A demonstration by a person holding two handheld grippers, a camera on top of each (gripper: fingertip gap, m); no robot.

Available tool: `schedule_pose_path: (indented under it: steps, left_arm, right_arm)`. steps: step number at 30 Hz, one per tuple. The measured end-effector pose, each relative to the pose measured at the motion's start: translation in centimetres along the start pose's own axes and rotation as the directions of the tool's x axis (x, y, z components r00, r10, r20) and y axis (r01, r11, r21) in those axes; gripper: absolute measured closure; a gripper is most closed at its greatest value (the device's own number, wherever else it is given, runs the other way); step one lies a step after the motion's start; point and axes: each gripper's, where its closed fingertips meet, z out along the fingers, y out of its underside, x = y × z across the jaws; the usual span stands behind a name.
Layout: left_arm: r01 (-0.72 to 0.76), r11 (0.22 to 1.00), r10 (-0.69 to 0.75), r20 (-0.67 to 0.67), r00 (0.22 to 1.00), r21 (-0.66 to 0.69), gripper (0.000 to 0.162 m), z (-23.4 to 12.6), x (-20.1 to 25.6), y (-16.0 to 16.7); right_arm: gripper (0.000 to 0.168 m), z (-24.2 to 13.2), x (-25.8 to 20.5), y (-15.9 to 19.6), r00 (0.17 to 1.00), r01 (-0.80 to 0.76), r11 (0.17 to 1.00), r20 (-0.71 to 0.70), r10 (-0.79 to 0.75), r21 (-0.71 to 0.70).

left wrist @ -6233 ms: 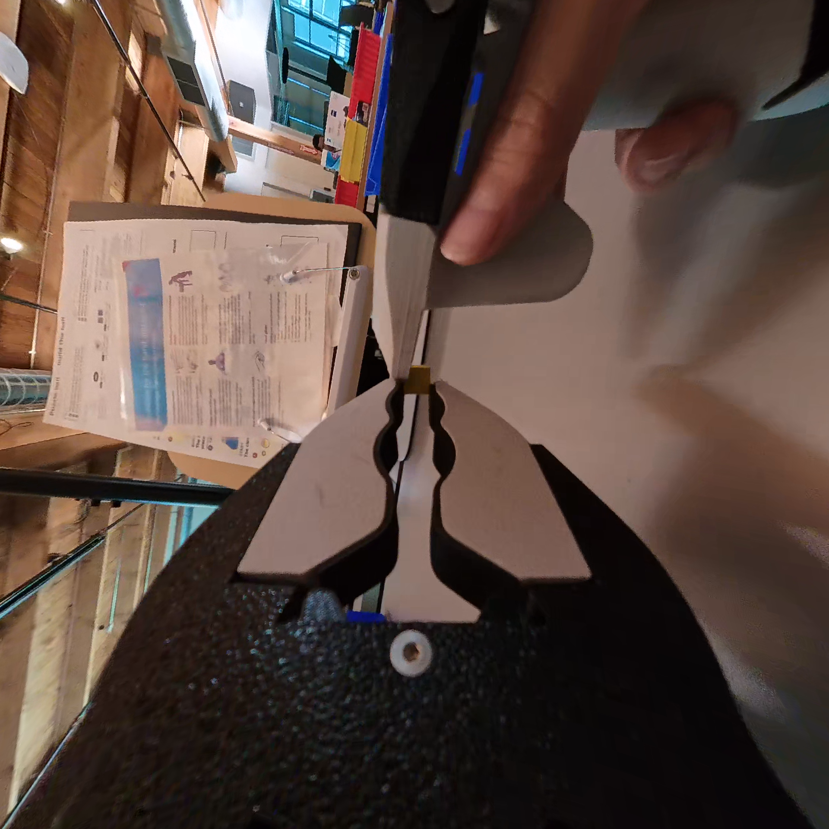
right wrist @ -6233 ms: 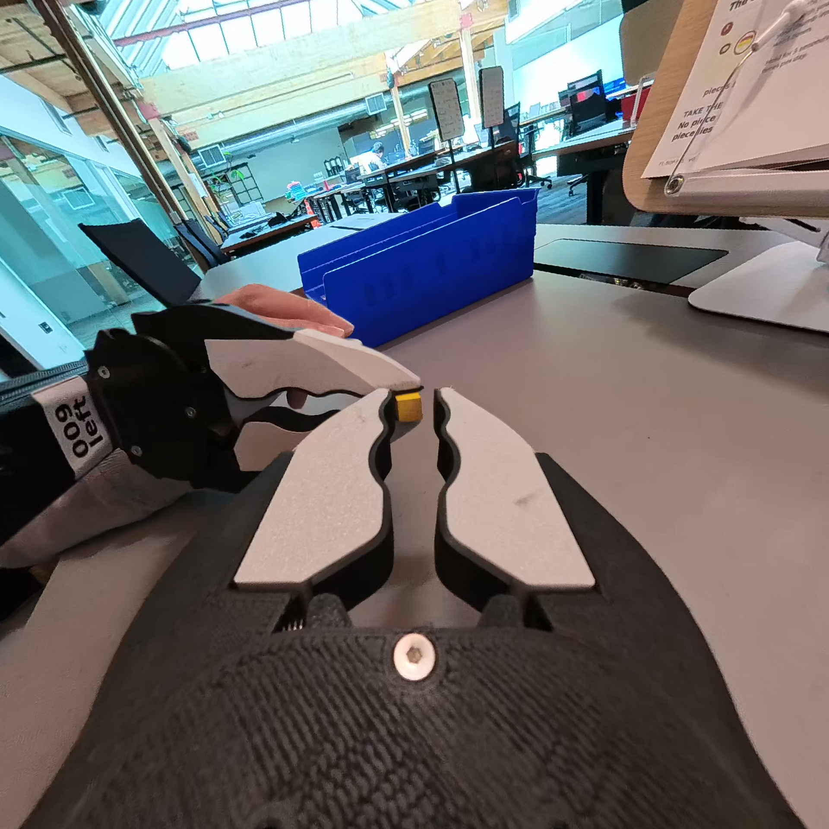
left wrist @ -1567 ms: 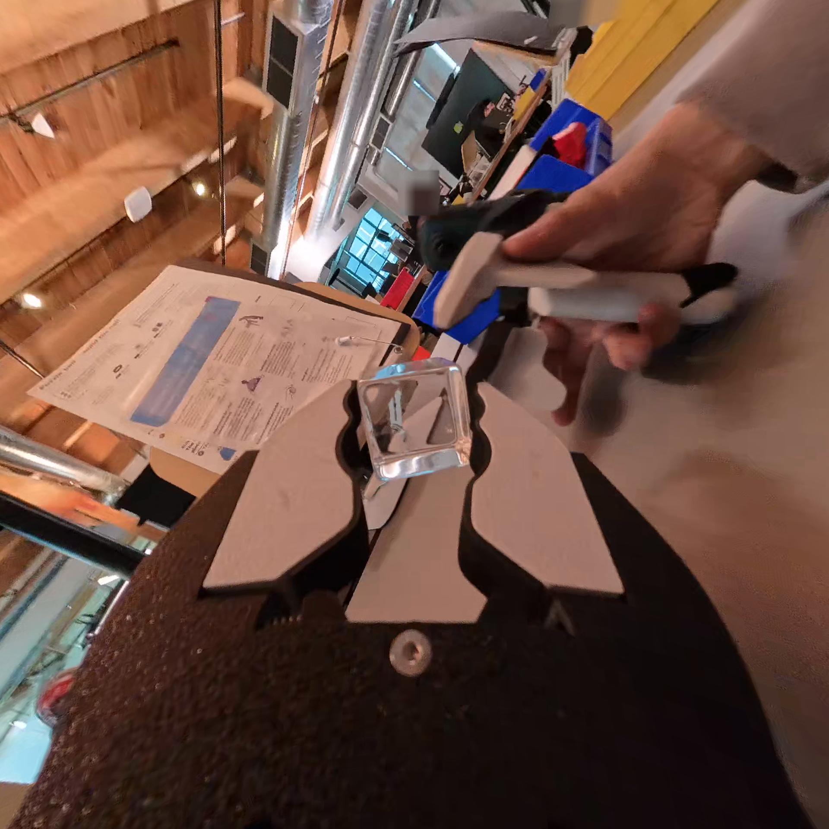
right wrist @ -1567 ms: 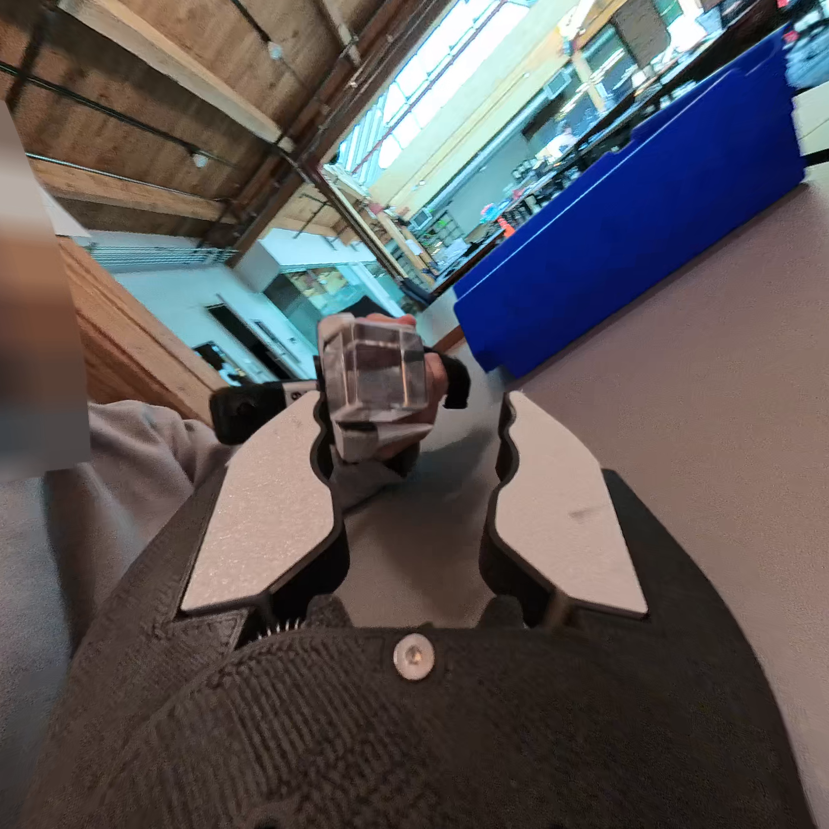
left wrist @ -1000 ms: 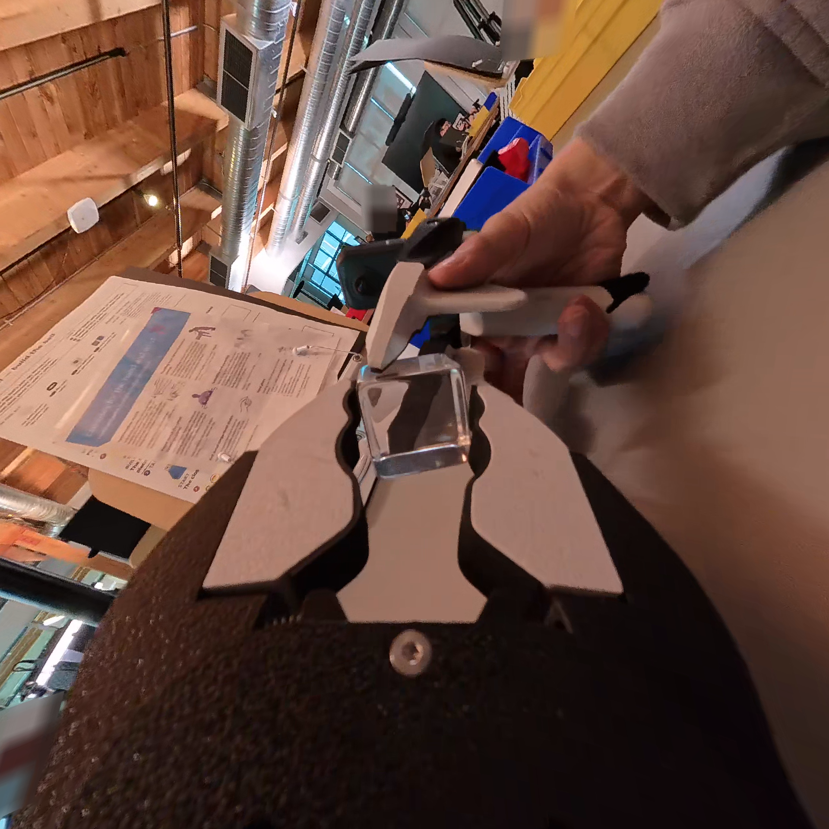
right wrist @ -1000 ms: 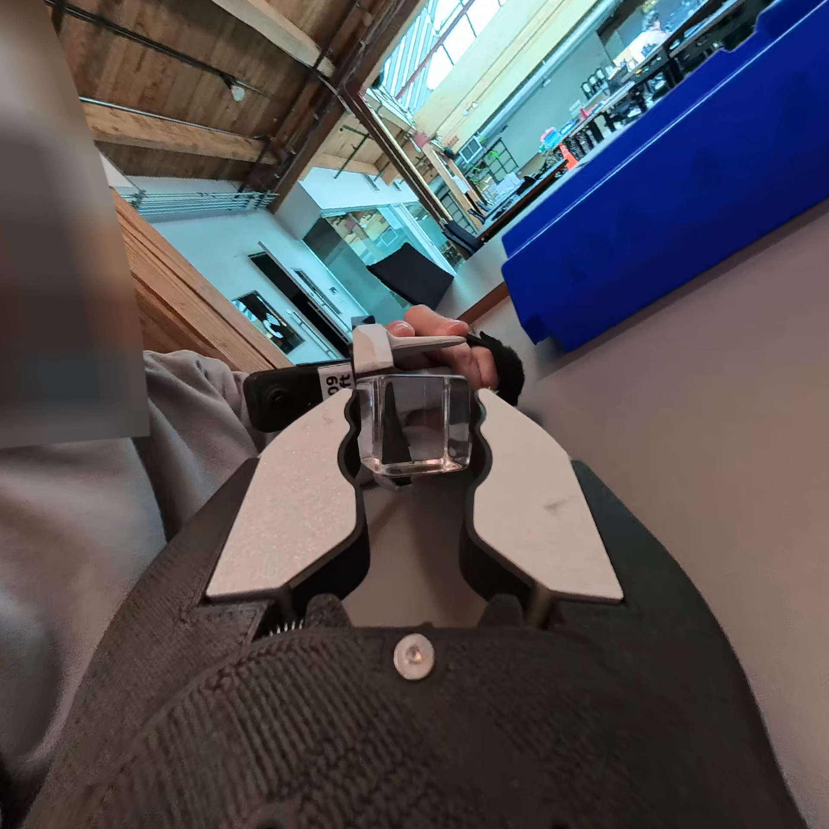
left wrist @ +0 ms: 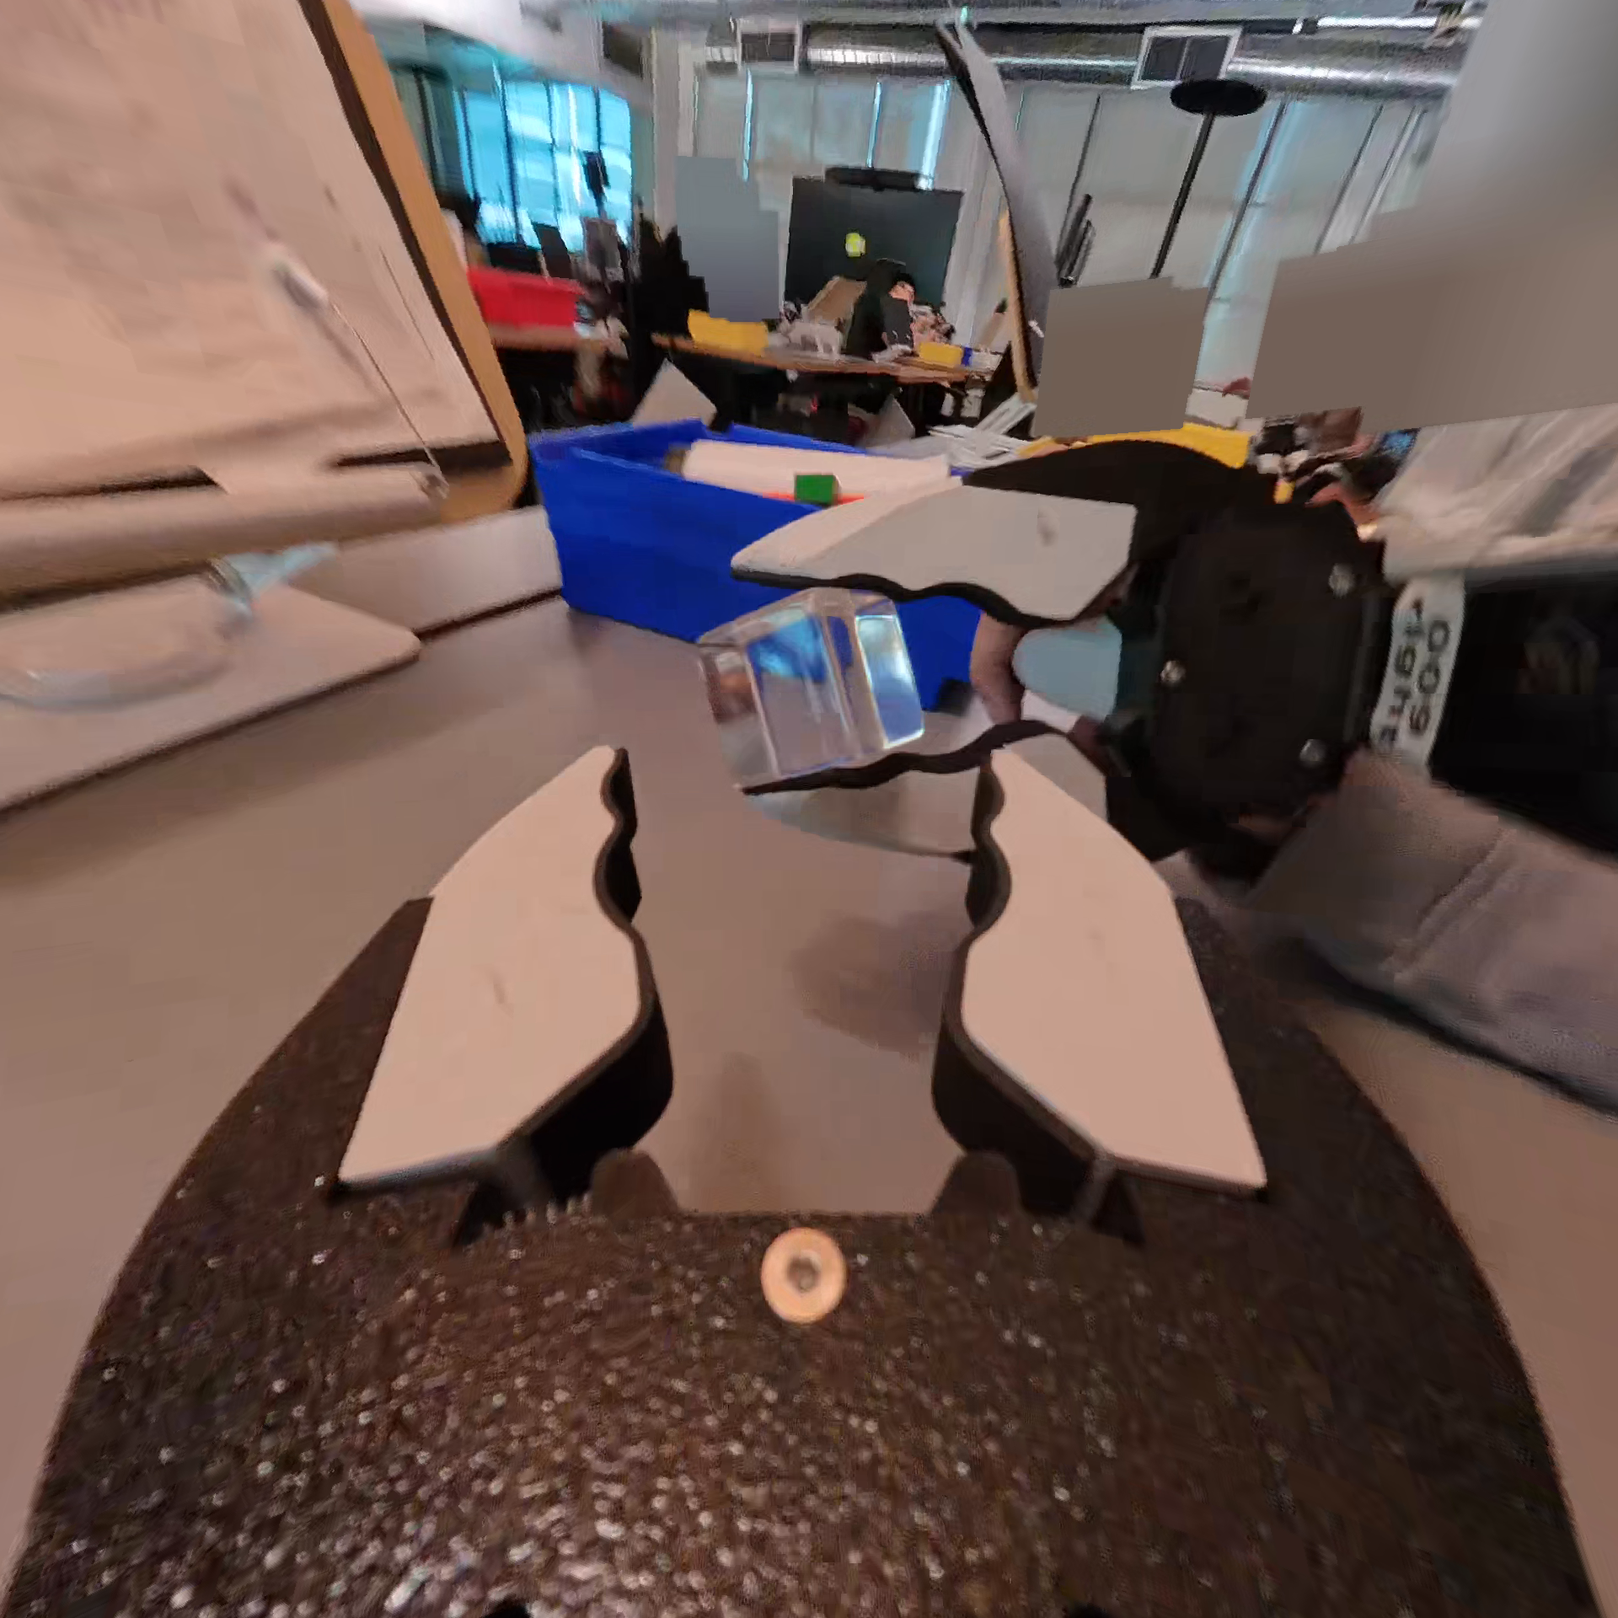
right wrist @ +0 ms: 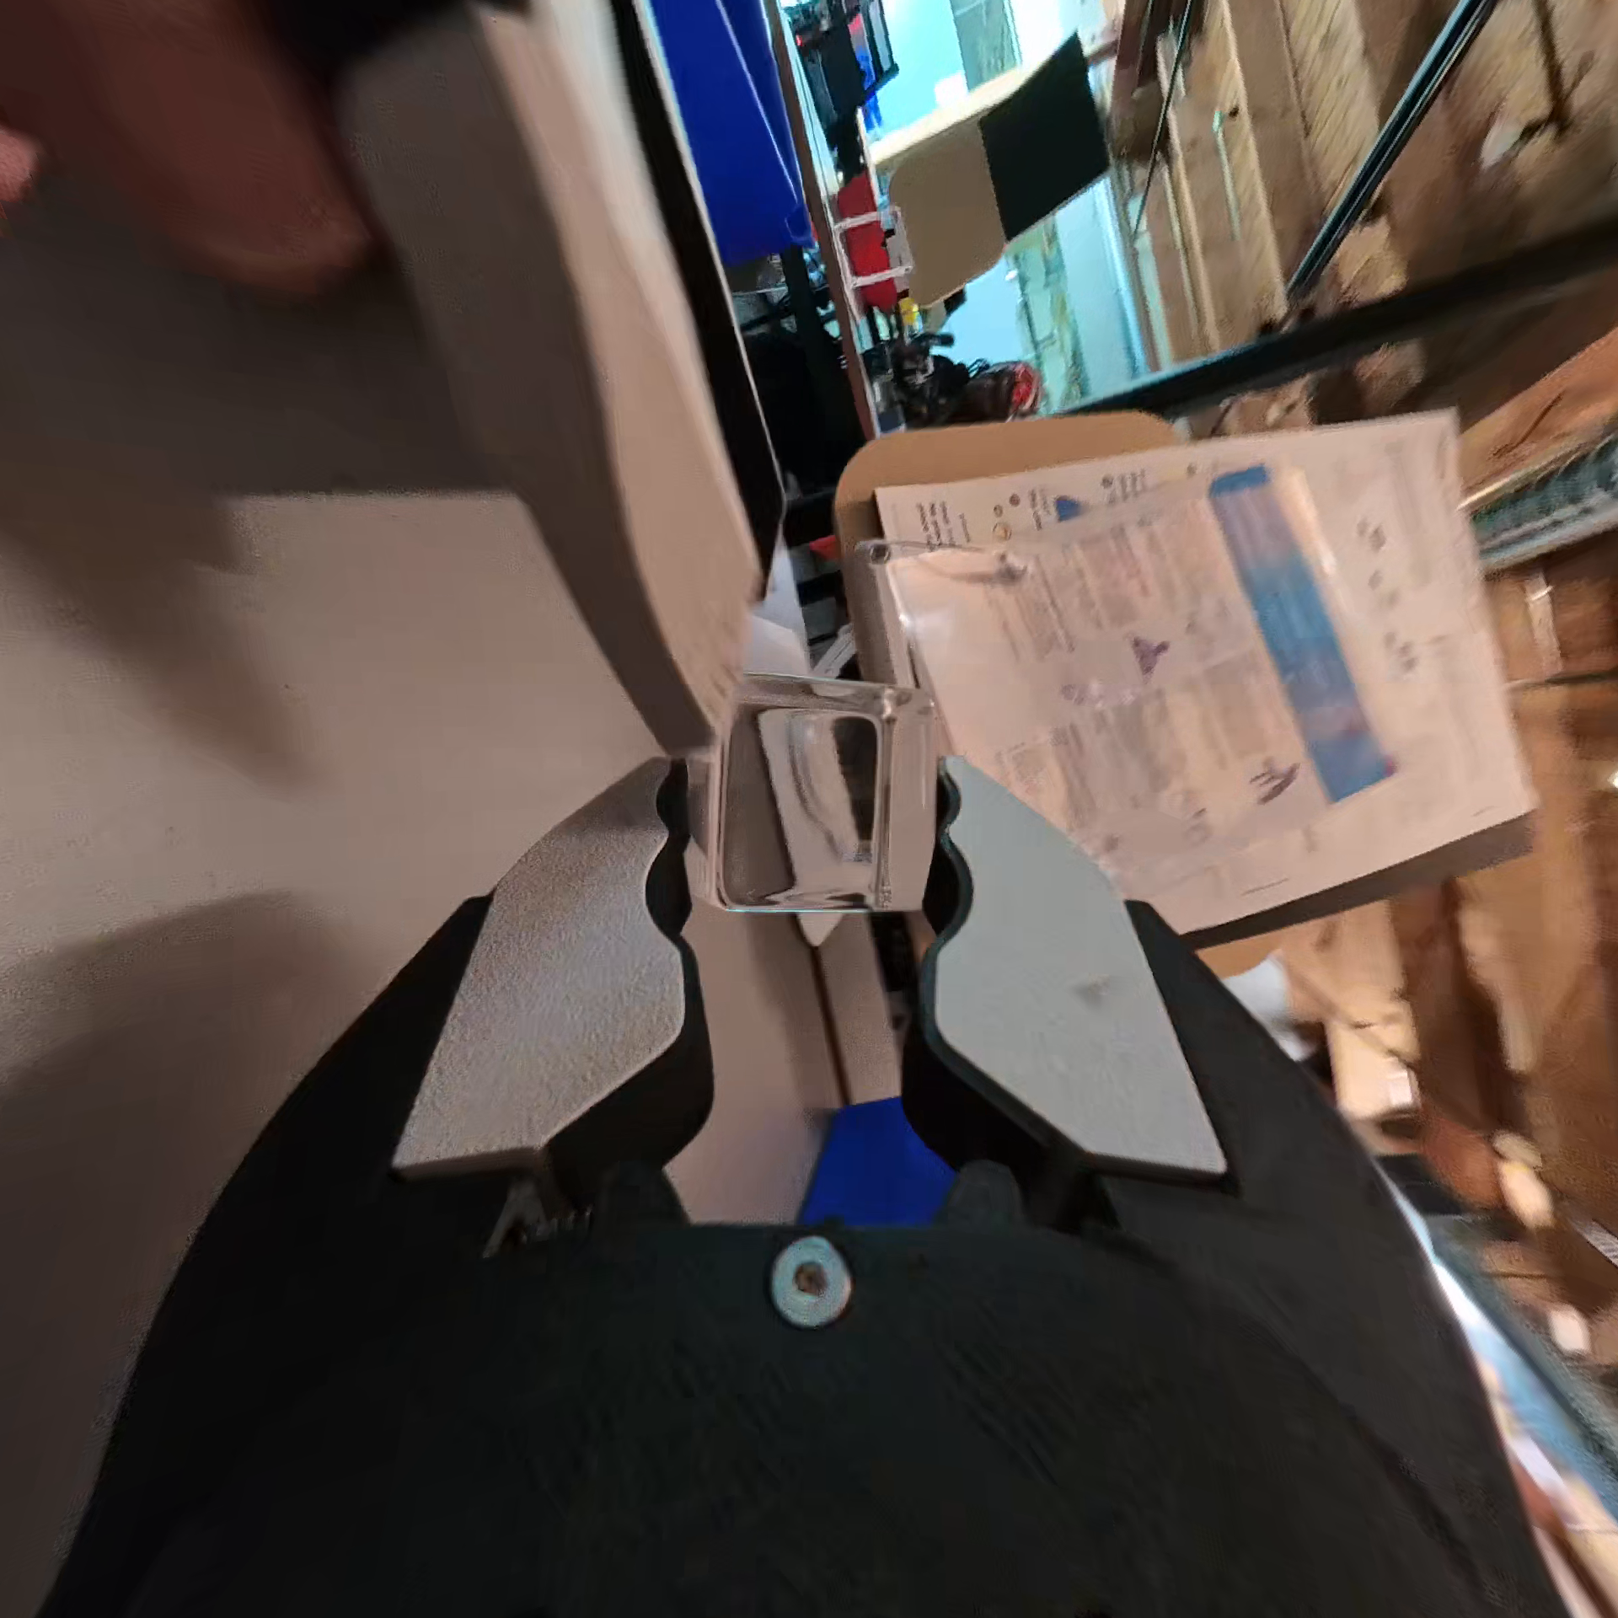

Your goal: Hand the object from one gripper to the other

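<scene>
The left hand-held gripper (left wrist: 801, 788) gapes empty (fingers wide apart), while the right hand-held gripper (right wrist: 810, 792) is clamped.

Sheet (left wrist: 201, 263): motion-blurred, cut by left edge | bin (left wrist: 648, 543): contents partly hidden | hand (right wrist: 175, 149): blurred, cut off top-left

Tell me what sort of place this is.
Probably an open-plan workshop or lab office: cluttered worktables at the back, a blue parts bin on the grey table, exposed ceiling ducts.

Grey tabletop (left wrist: 263, 875), blue bin (left wrist: 665, 543), cluttered desks (left wrist: 814, 359), tall windows (left wrist: 525, 131), ceiling ducts (left wrist: 1007, 52)
</scene>
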Motion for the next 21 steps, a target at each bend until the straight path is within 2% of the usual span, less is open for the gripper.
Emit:
schedule_pose_path:
  steps: [4, 6, 8, 10, 12, 14, 15, 16, 17, 18, 19, 20, 21]
  left_arm:
    - [0.151, 0.987, -0.153, -0.034, 0.988, -0.051, 0.089, 0.2, -0.5, 1.4]
    - [0.206, 0.978, -0.209, -0.106, 0.972, -0.046, 0.097, -0.2, -0.2, 1.4]
    - [0.245, 0.967, -0.255, -0.225, 0.940, -0.071, 0.119, -0.6, 1.0, 1.5]
    - [0.268, 0.960, -0.279, -0.256, 0.925, -0.080, 0.119, -0.8, 1.0, 1.5]
    - [0.263, 0.962, -0.272, -0.272, 0.923, -0.072, 0.119, -1.2, 0.9, 1.3]
    - [0.227, 0.973, -0.231, -0.268, 0.935, -0.046, 0.120, -1.5, 0.7, 1.0]
    - [0.185, 0.983, -0.181, -0.256, 0.950, -0.007, 0.120, -1.8, 0.5, 0.6]
    - [0.126, 0.991, -0.113, -0.236, 0.965, 0.041, 0.119, -2.2, 0.2, 0.1]
    - [0.061, 0.994, -0.040, -0.216, 0.975, 0.090, 0.120, -2.6, -0.1, -0.4]
    - [-0.002, 0.990, 0.030, -0.199, 0.980, 0.138, 0.120, -3.1, -0.2, -1.0]
    - [-0.070, 0.980, 0.104, -0.180, 0.978, 0.186, 0.119, -3.5, -0.3, -1.5]
    - [-0.150, 0.963, 0.188, -0.162, 0.969, 0.225, 0.120, -3.9, -0.1, -1.8]
    - [-0.219, 0.944, 0.261, -0.149, 0.954, 0.248, 0.120, -4.1, 0.1, -2.0]
  right_arm:
    - [0.116, -0.3, -0.3, -2.3, 0.979, 0.194, 0.979, -0.074, -0.189, 0.060]
    - [0.117, -0.4, -0.9, -3.0, 0.972, 0.232, 0.968, -0.065, -0.227, 0.096]
    - [0.118, -0.5, -1.3, -3.4, 0.967, 0.250, 0.961, -0.067, -0.244, 0.120]
    - [0.119, -0.7, -1.4, -3.7, 0.974, 0.225, 0.962, -0.057, -0.219, 0.153]
    - [0.120, -0.9, -1.6, -4.3, 0.989, 0.145, 0.968, -0.031, -0.141, 0.203]
    - [0.123, -1.4, -1.6, -5.1, 0.993, -0.107, 0.948, 0.079, 0.088, 0.299]
    - [0.119, -1.8, -1.1, -5.4, 0.960, -0.275, 0.897, 0.154, 0.235, 0.346]
    - [0.110, -2.0, -0.5, -5.3, 0.889, -0.454, 0.816, 0.243, 0.388, 0.357]
    - [0.100, -1.9, 0.1, -5.1, 0.773, -0.630, 0.704, 0.345, 0.532, 0.326]
    - [0.092, -1.9, 0.5, -4.9, 0.605, -0.791, 0.553, 0.463, 0.648, 0.262]
    - [0.086, -2.0, 0.5, -5.1, 0.378, -0.919, 0.364, 0.598, 0.707, 0.151]
    - [0.079, -2.5, 0.5, -5.8, 0.116, -0.987, 0.163, 0.723, 0.681, 0.006]
    - [0.083, -3.1, 0.5, -6.3, -0.130, -0.988, -0.010, 0.791, 0.598, -0.154]
